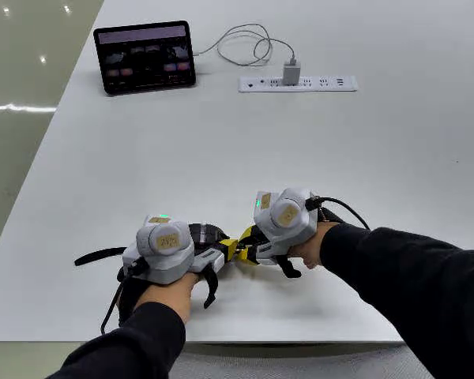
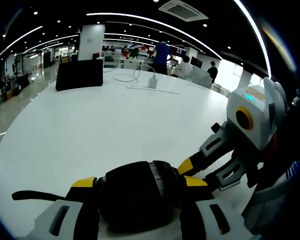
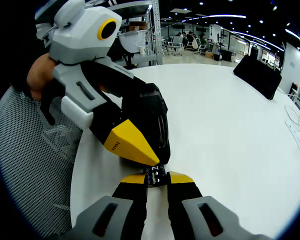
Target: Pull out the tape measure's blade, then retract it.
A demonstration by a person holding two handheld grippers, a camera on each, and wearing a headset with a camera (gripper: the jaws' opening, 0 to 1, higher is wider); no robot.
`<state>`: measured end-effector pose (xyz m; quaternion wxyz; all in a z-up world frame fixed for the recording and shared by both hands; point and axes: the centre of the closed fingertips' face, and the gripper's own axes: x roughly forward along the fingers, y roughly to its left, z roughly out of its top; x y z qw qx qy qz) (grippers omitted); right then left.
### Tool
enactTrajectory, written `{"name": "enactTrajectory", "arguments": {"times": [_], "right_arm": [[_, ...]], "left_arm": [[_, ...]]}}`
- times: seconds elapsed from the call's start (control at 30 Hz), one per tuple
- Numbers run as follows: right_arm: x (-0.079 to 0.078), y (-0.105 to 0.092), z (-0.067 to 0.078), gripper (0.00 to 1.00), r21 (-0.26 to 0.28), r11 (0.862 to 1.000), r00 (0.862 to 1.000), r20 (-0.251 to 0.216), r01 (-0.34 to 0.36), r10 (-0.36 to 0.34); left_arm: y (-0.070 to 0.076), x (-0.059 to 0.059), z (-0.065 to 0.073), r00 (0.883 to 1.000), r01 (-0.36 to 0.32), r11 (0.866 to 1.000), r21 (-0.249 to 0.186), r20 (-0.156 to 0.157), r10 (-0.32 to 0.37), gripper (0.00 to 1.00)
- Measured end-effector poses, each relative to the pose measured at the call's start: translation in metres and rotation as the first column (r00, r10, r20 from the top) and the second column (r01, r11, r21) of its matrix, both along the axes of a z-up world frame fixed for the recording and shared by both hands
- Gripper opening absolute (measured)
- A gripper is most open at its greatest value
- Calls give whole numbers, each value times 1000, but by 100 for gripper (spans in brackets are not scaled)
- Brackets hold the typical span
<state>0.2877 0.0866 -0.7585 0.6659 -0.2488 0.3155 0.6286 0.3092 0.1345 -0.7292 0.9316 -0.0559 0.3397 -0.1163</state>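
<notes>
The black tape measure (image 1: 208,234) lies near the front edge of the white table (image 1: 245,150). My left gripper (image 1: 217,251) is shut on its body; in the left gripper view the case (image 2: 137,192) sits between the yellow fingertips (image 2: 85,181). My right gripper (image 1: 243,246) meets it from the right. In the right gripper view, that gripper (image 3: 157,179) is shut on the blade's end hook (image 3: 155,175), right against the case (image 3: 150,120). Hardly any blade shows outside the case.
A tablet (image 1: 144,55) stands at the back left. A power strip (image 1: 297,83) with a charger and white cable (image 1: 245,43) lies at the back. A black strap (image 1: 99,256) trails left of the left gripper. A mesh chair (image 3: 35,165) stands below the table's front edge.
</notes>
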Motion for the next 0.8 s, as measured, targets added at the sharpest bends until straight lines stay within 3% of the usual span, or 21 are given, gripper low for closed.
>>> {"name": "enactTrajectory", "arguments": {"times": [0.47,0.8], "right_arm": [[-1,5,-1,11,3,1000,1000,2,-17,17],[-1,-3,-2,12,-8,1000,1000,15,-19,19]], "left_arm": [[1,1,1,1000,0,1000,-3,3,0,61],[0,1,1,1000,-2,1000,-5,0,2,61]]}}
